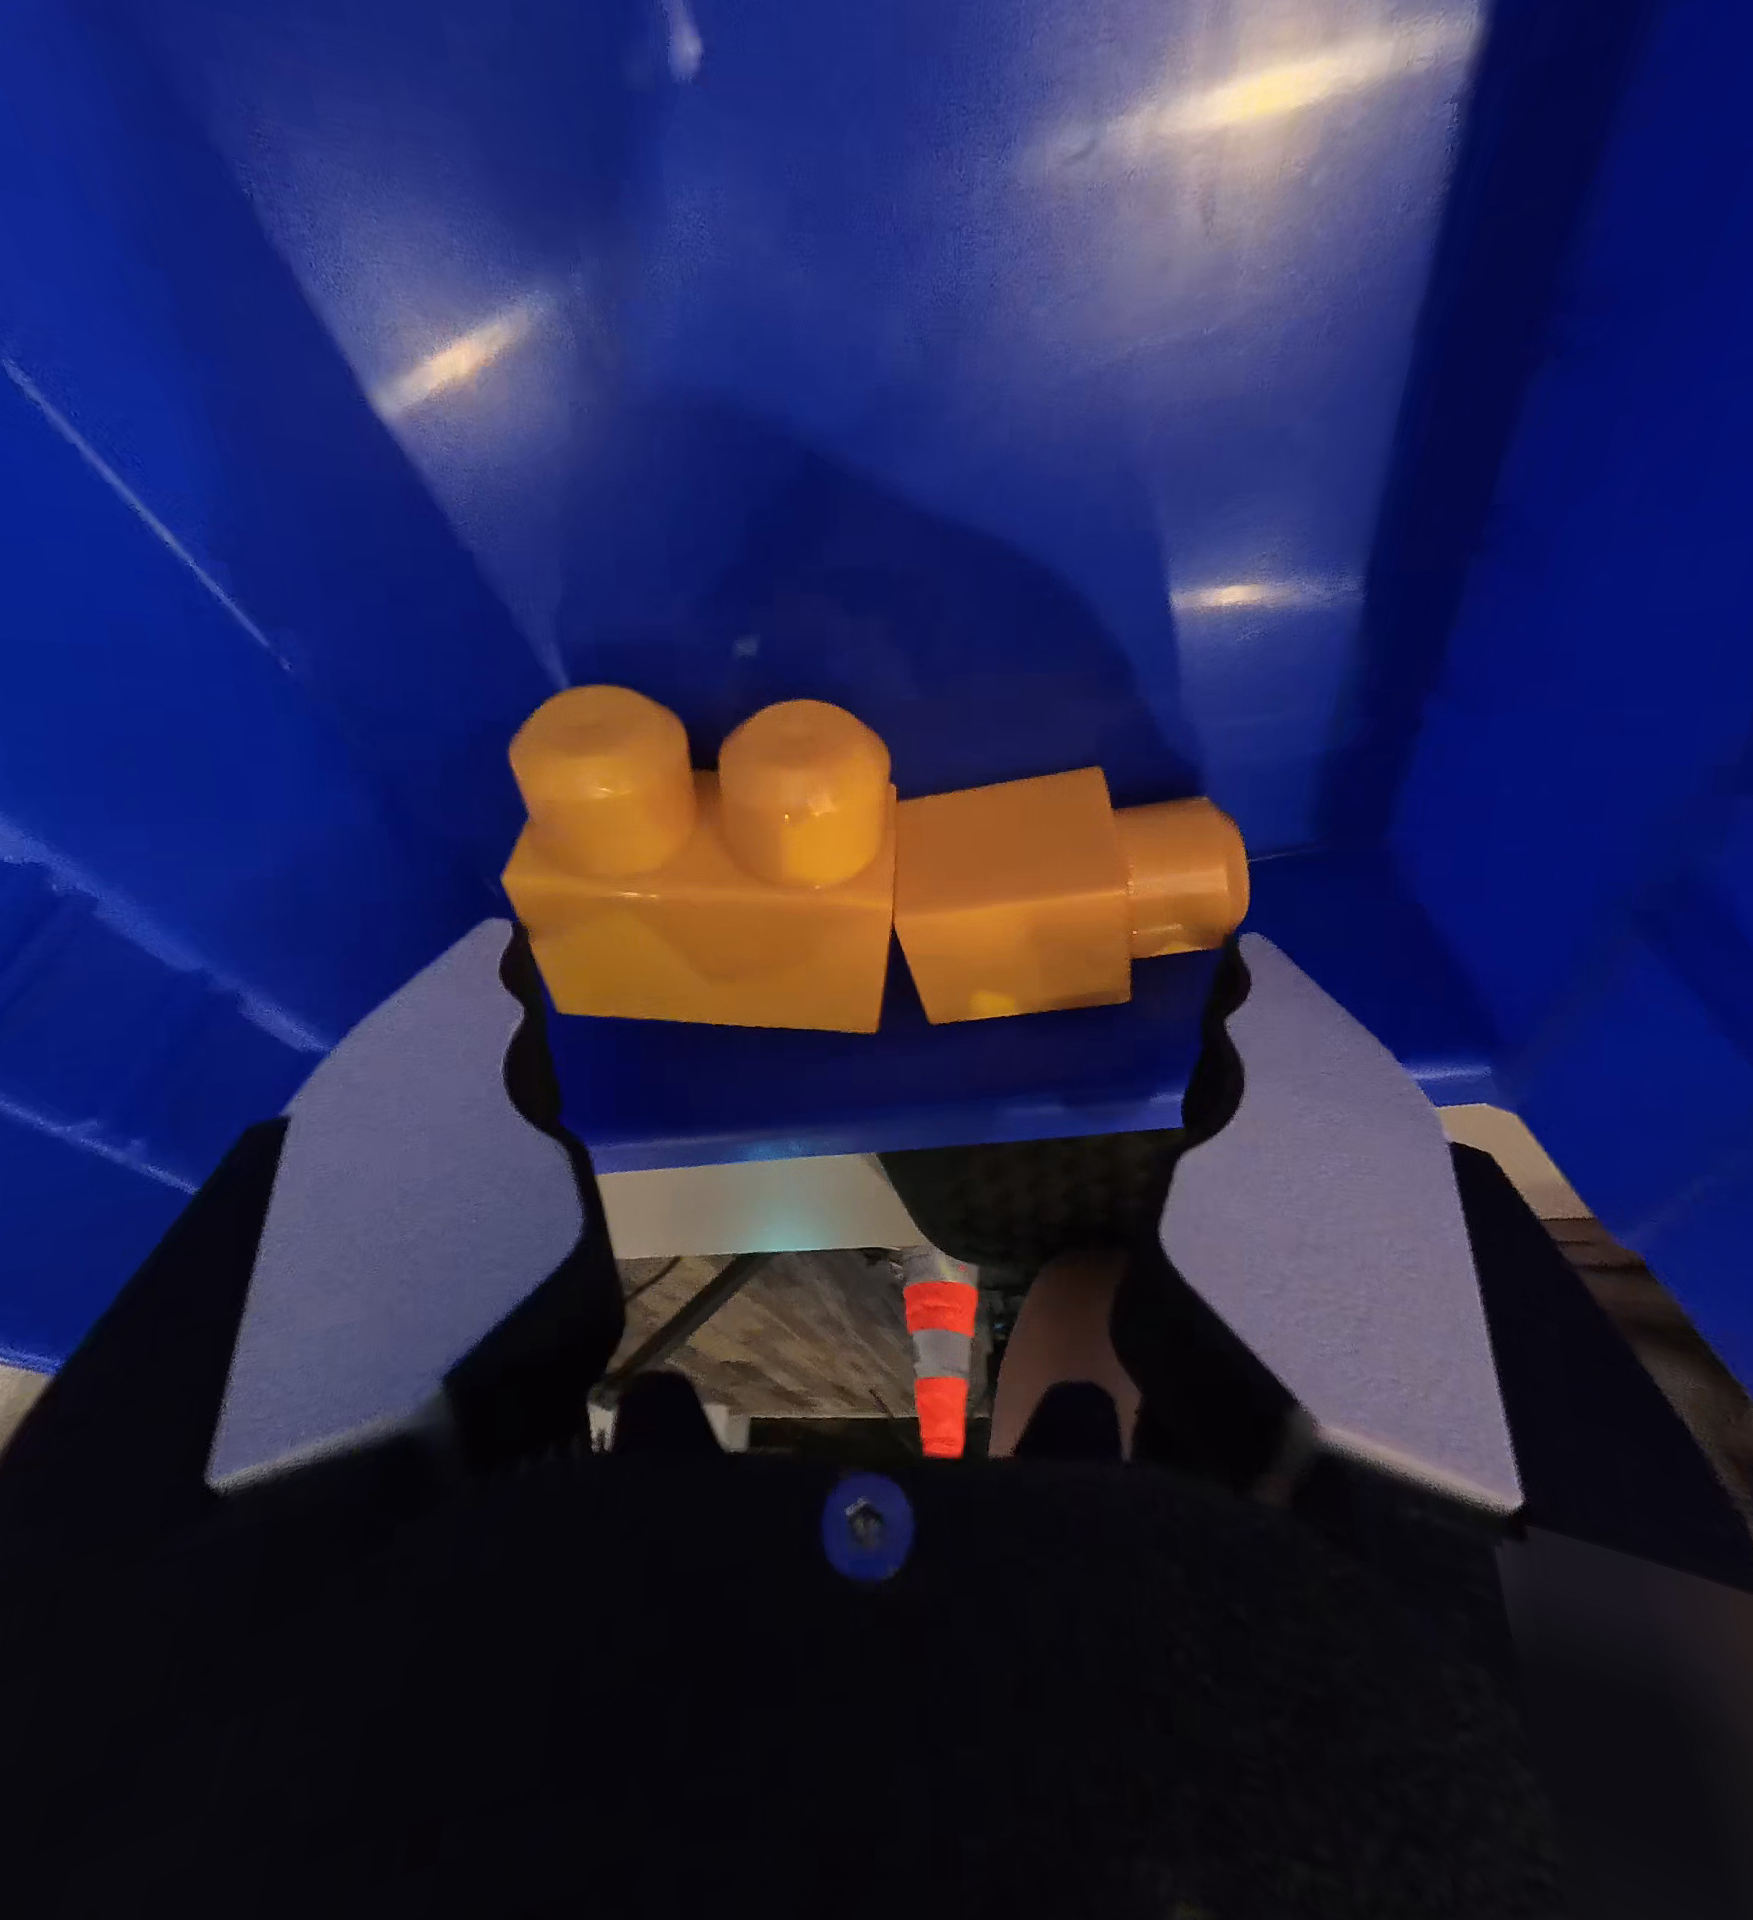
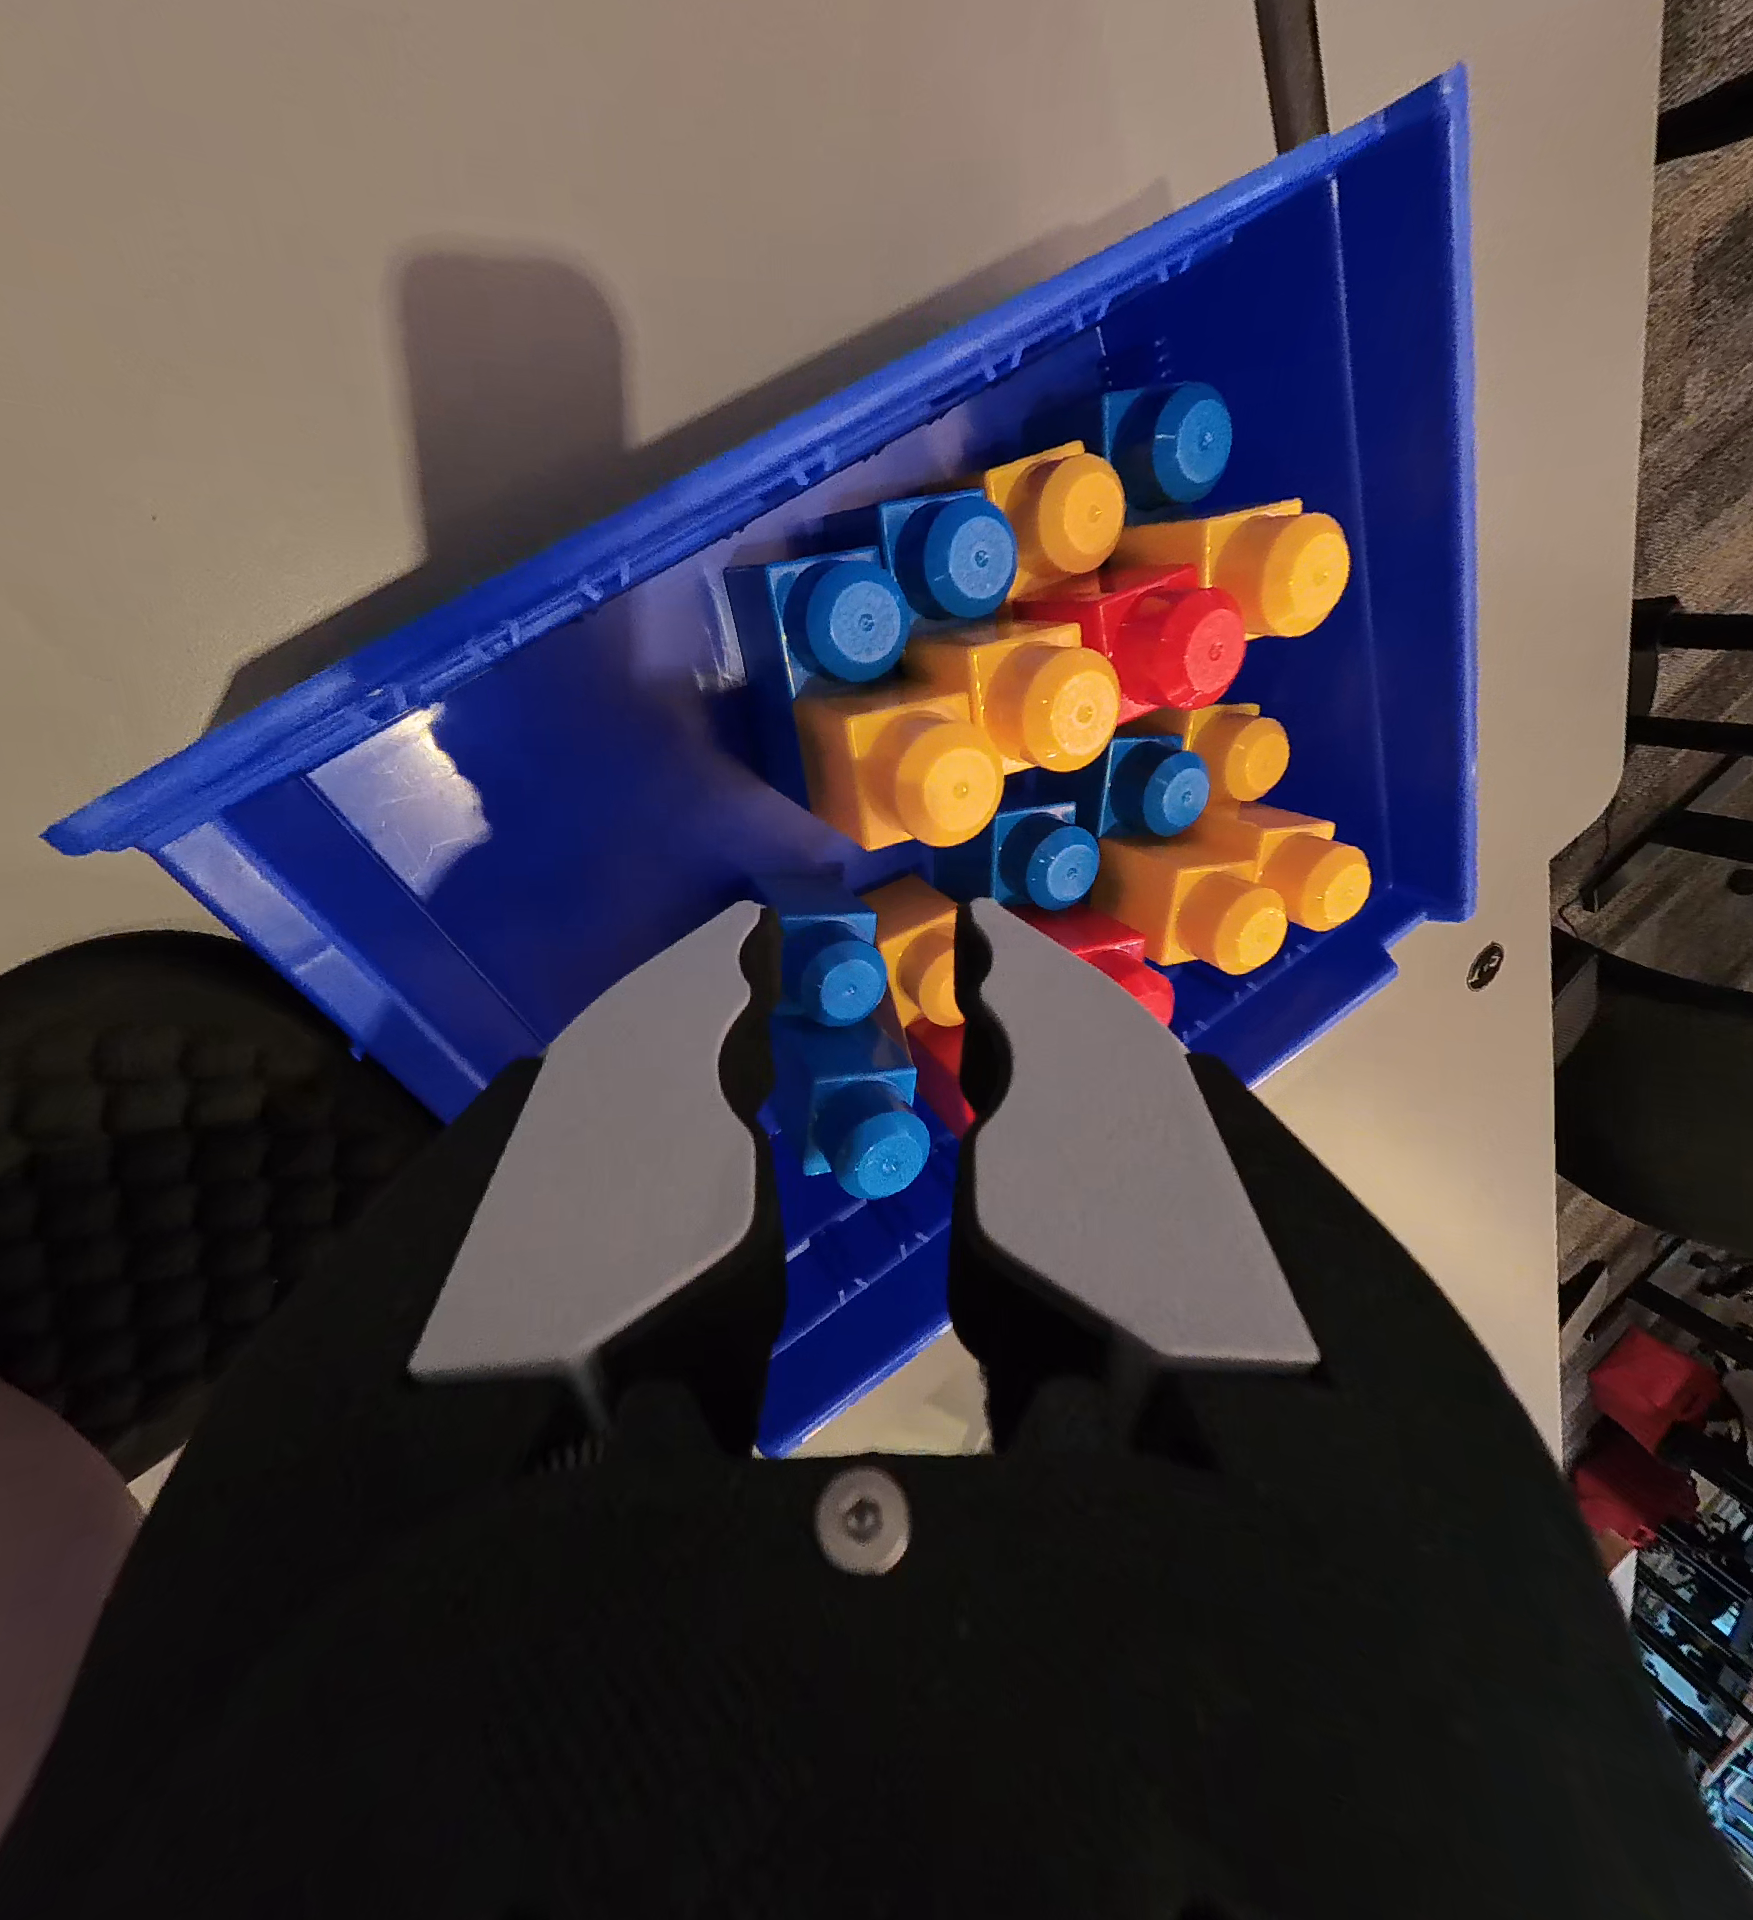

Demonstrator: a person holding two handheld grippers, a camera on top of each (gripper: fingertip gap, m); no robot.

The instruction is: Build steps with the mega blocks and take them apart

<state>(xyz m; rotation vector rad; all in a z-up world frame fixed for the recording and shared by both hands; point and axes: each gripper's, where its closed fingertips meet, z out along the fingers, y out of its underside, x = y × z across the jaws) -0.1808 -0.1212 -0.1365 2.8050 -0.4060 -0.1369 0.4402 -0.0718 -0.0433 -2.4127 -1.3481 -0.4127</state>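
On the pale bench (image 2: 228,260), a blue bin (image 2: 560,769) holds mega blocks (image 2: 1048,707). Left gripper (image 1: 872,945) fingers gape wide by two orange blocks (image 1: 851,894), seemingly unheld; right gripper (image 2: 861,925) fingers stand narrowly parted, empty. Carpet floor (image 2: 1724,416) lies beyond.

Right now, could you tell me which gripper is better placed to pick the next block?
Probably left: the left gripper is open, with two orange blocks lying just beyond its fingertips. The right gripper hangs well above the bin.
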